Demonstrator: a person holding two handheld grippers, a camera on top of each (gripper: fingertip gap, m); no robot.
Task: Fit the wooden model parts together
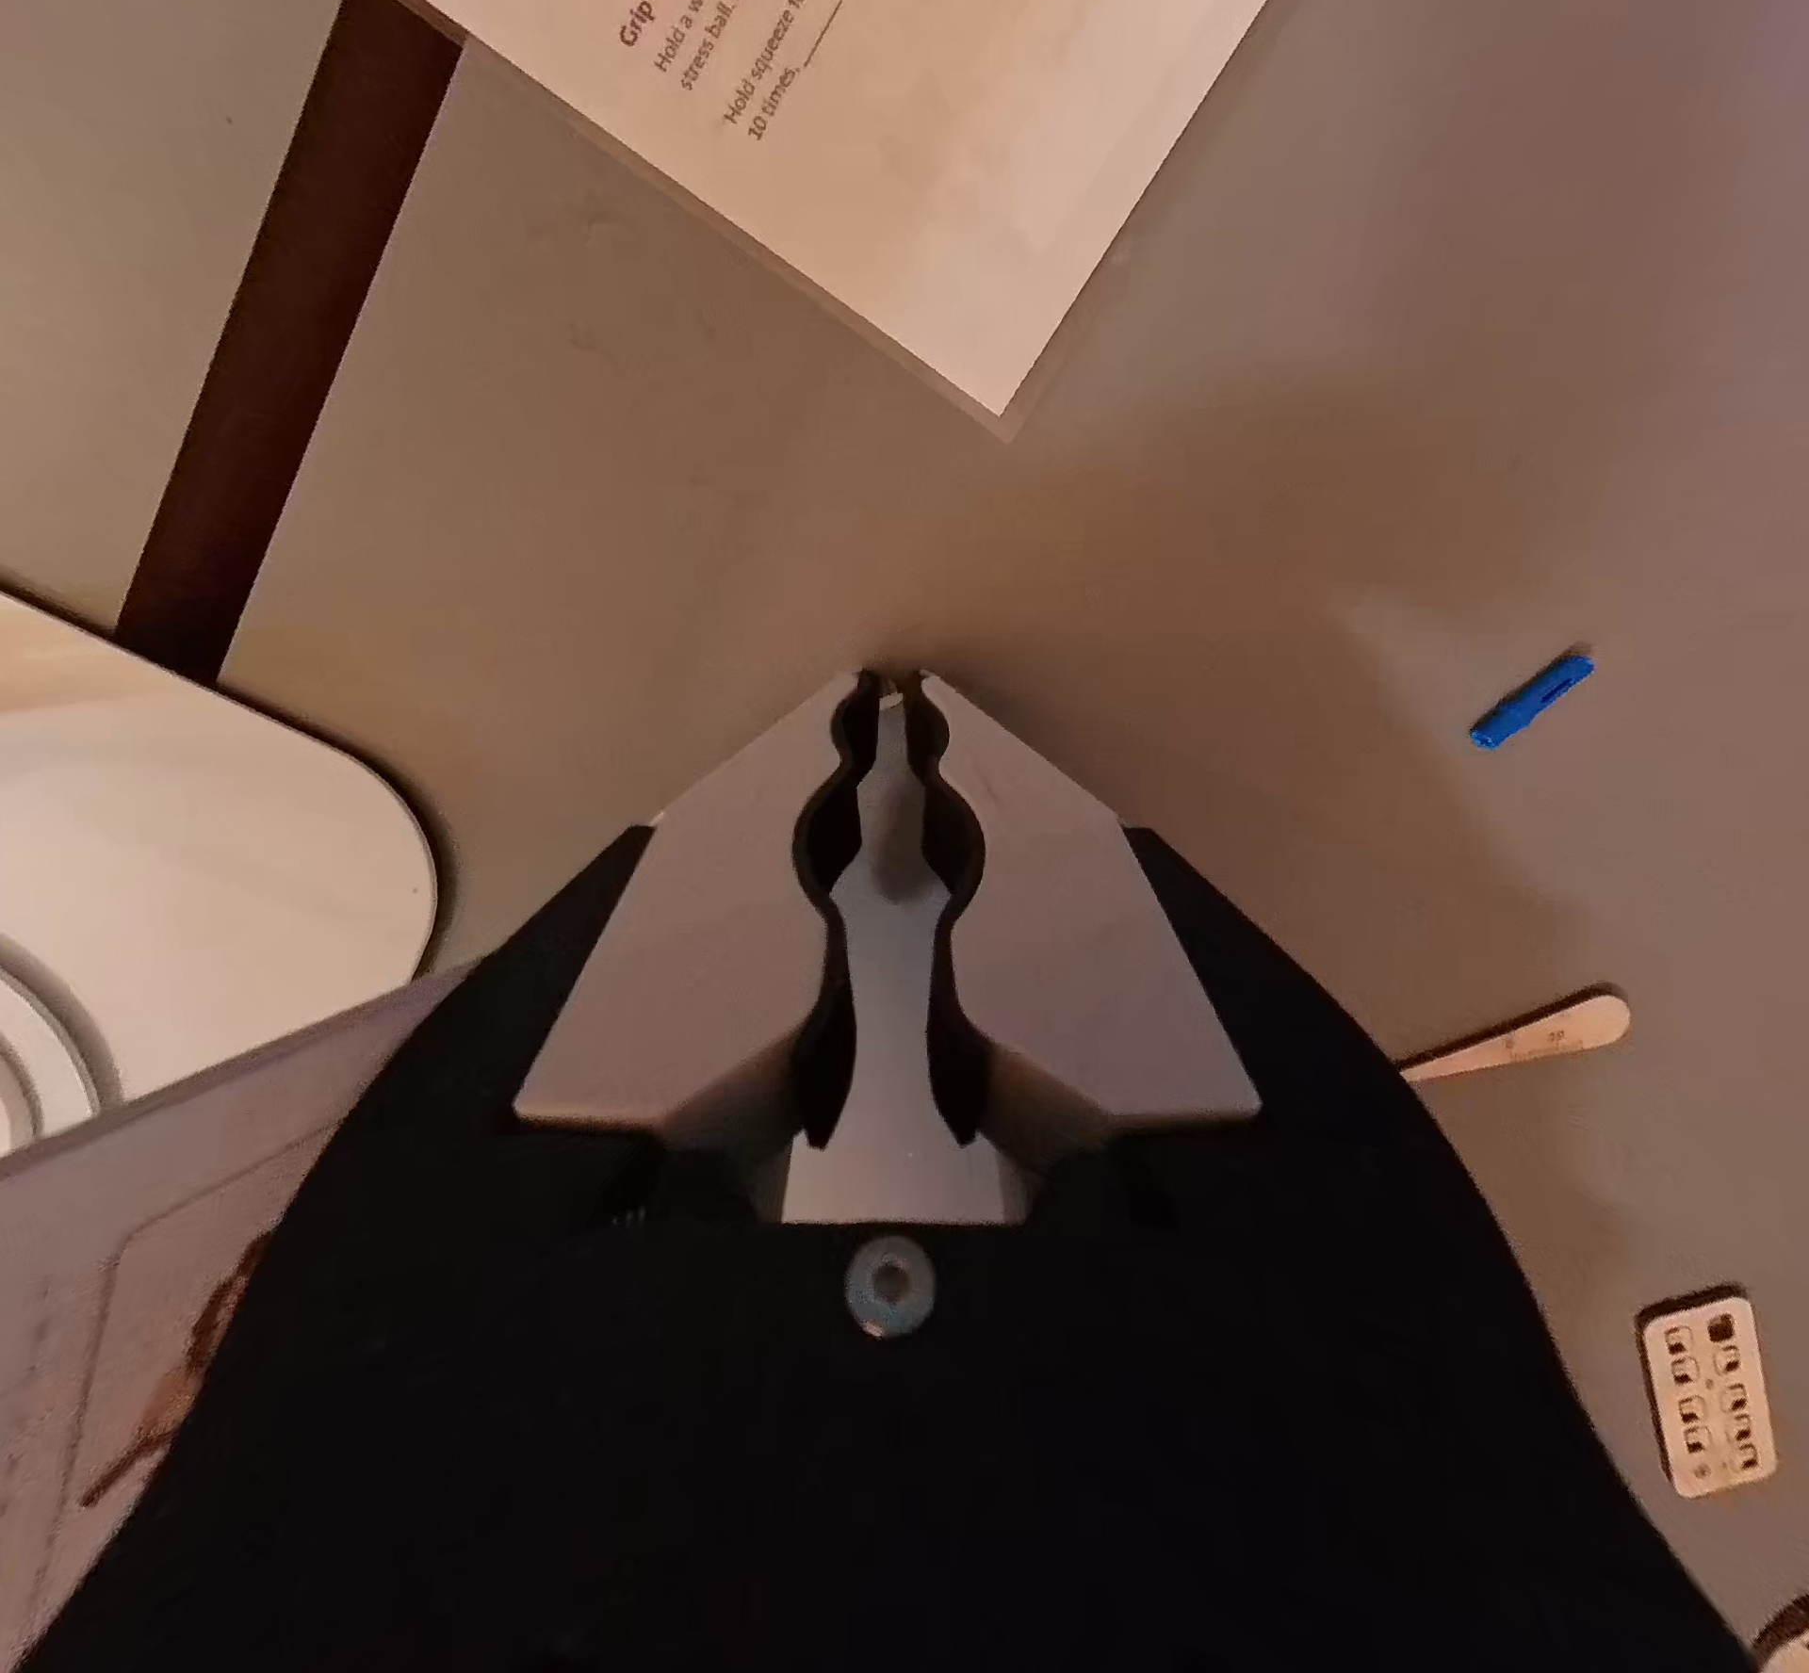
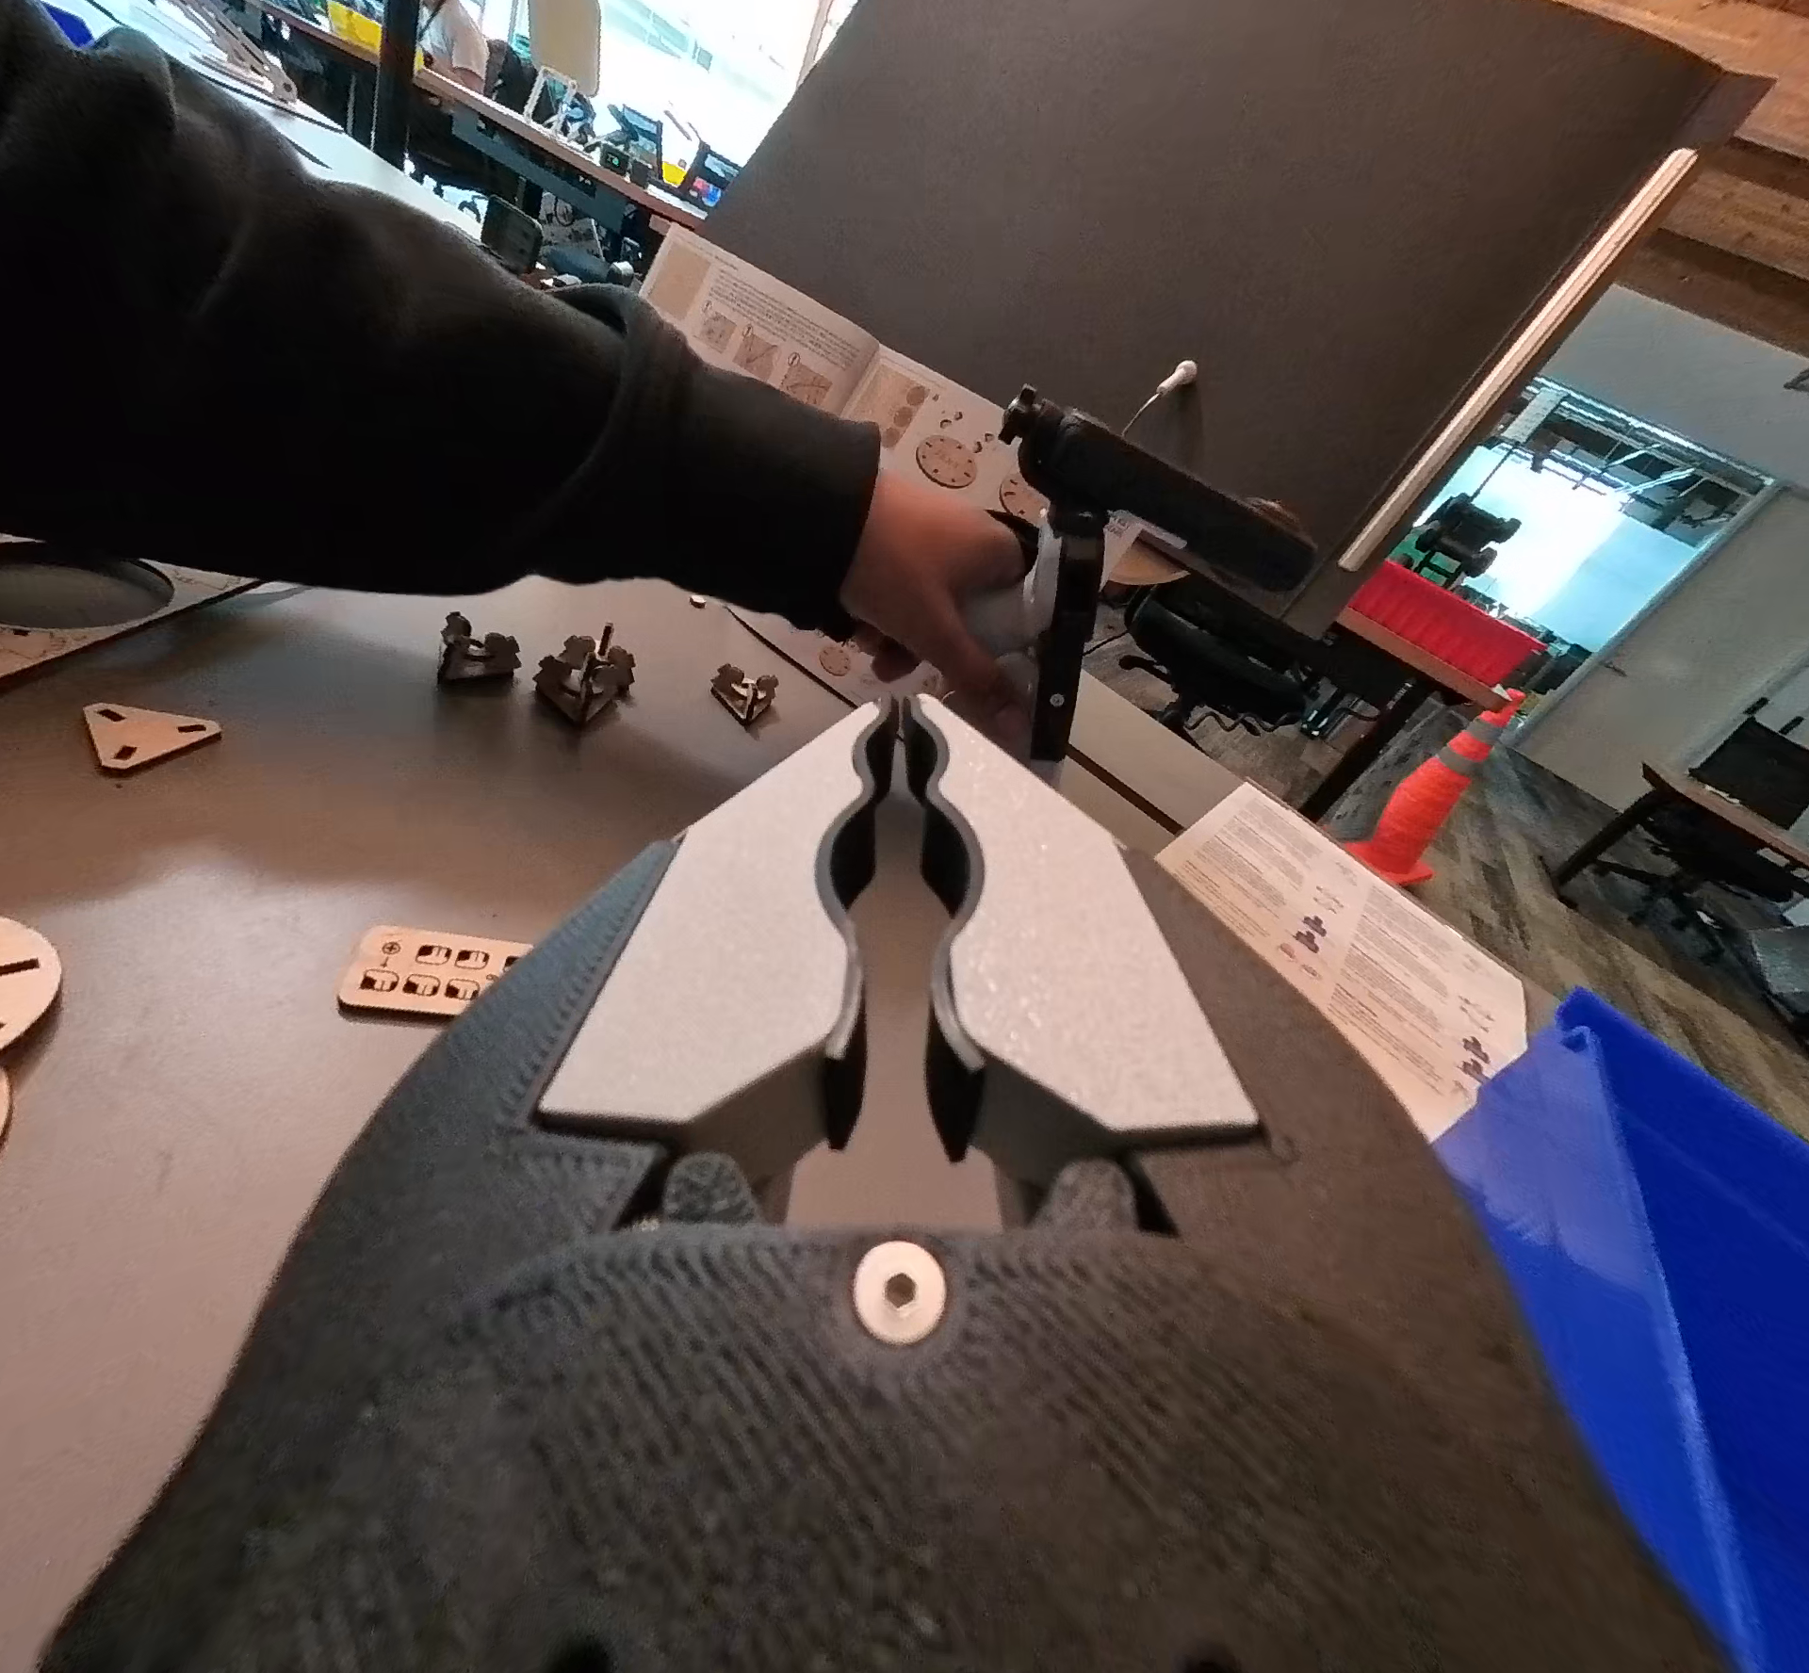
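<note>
In the left wrist view my left gripper (image 1: 889, 686) points down at the grey table (image 1: 685, 500), its tips almost on the surface. A small pale piece (image 1: 889, 699) sits between the tips, and the fingers are closed on it. In the right wrist view my right gripper (image 2: 901, 708) is shut with nothing seen in it and hovers above the table (image 2: 294, 843). Just beyond its tips, a person's hand (image 2: 930, 589) in a dark sleeve holds the left gripper's handle down at the table's far edge.
A printed sheet (image 1: 881, 60), a small blue piece (image 1: 1532, 701), a wooden stick (image 1: 1527, 1039) and a slotted wooden card (image 1: 1708, 1406) lie around the left gripper. The right wrist view shows three small wooden assemblies (image 2: 584, 677), a wooden triangle (image 2: 147, 735), a blue bin (image 2: 1664, 1283) and a dark upright board (image 2: 1224, 256). Tip to tip, the grippers are about 25 cm apart. The left gripper is farther from the wooden triangle (image 2: 147, 735), some 30 cm, than the right, some 20 cm.
</note>
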